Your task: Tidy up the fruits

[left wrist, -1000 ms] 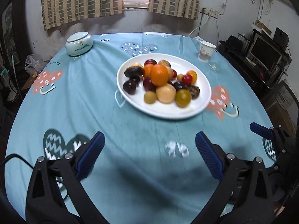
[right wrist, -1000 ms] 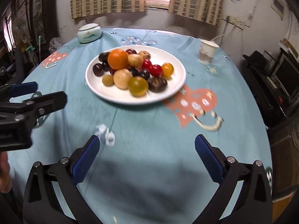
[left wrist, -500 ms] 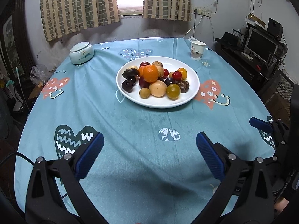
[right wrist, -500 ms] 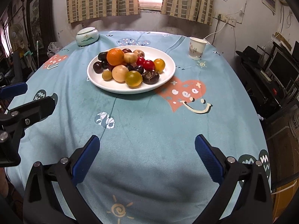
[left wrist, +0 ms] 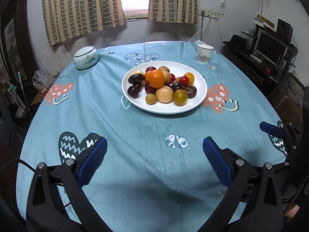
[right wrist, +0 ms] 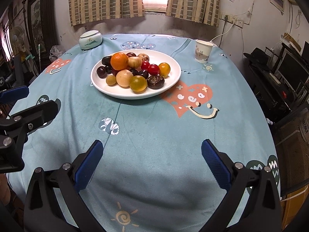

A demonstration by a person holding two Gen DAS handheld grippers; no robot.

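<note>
A white plate (left wrist: pixel 195 104) (right wrist: pixel 170 85) sits mid-table, piled with several small fruits: an orange (left wrist: pixel 156 78) (right wrist: pixel 119 60) on top, dark plums, red and yellow tomatoes, a brown one (right wrist: pixel 155 82) at the right. My left gripper (left wrist: pixel 154 160) hovers open over the near table edge, well short of the plate, nothing between its blue pads. My right gripper (right wrist: pixel 151 160) is likewise open and empty, near the front edge. Each gripper shows at the side of the other's view.
A round table wears a teal cloth (left wrist: pixel 146 127) with heart prints. A lidded ceramic jar (left wrist: pixel 86 57) (right wrist: pixel 90 39) stands back left, a paper cup (left wrist: pixel 205 54) (right wrist: pixel 202 51) back right. Shelves with a monitor (left wrist: pixel 270 46) crowd the right side.
Both grippers have pulled back and up from the plate, so it now looks farther and smaller. Their jaws stay open. The fruits have not moved.
</note>
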